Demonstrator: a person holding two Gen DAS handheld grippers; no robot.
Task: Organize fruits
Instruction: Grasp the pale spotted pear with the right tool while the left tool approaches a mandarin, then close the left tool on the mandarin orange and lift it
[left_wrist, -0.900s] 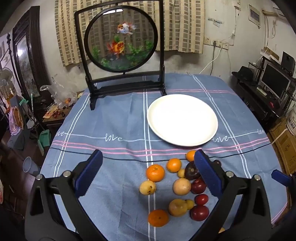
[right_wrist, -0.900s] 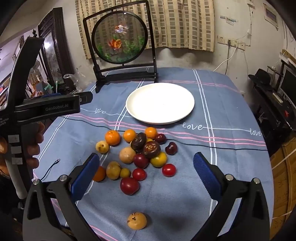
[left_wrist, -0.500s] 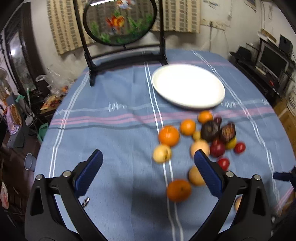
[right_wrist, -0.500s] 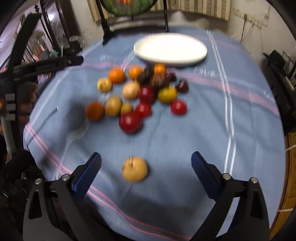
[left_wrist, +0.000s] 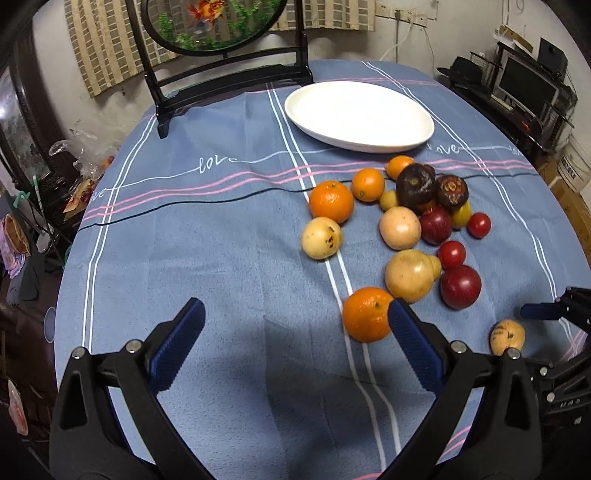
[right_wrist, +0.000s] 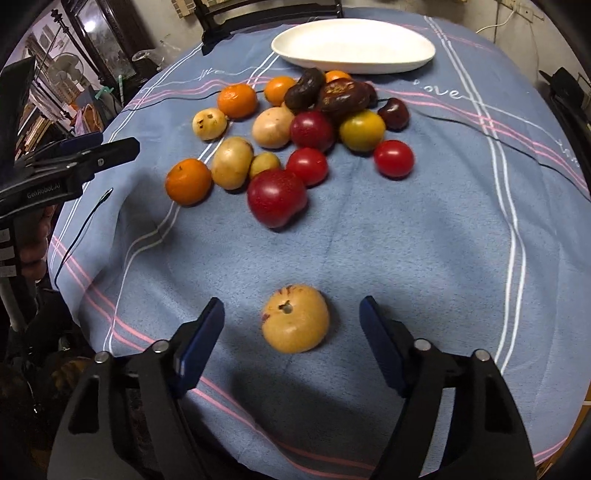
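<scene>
The left tongs (left_wrist: 295, 343) hang wide open over bare blue tablecloth (left_wrist: 207, 243) toward the table's left side, holding nothing; the nearest orange (left_wrist: 365, 314) lies just past their right pad. Further right, the fruit pile (right_wrist: 295, 129) of oranges, yellow and red fruits sits mid-table, just short of the empty white plate (right_wrist: 352, 46) toward the far edge. Near the table's front edge, well apart from the pile, a lone yellow fruit (right_wrist: 295, 323) lies between the gaping right tongs (right_wrist: 291, 332), neither pad touching it.
</scene>
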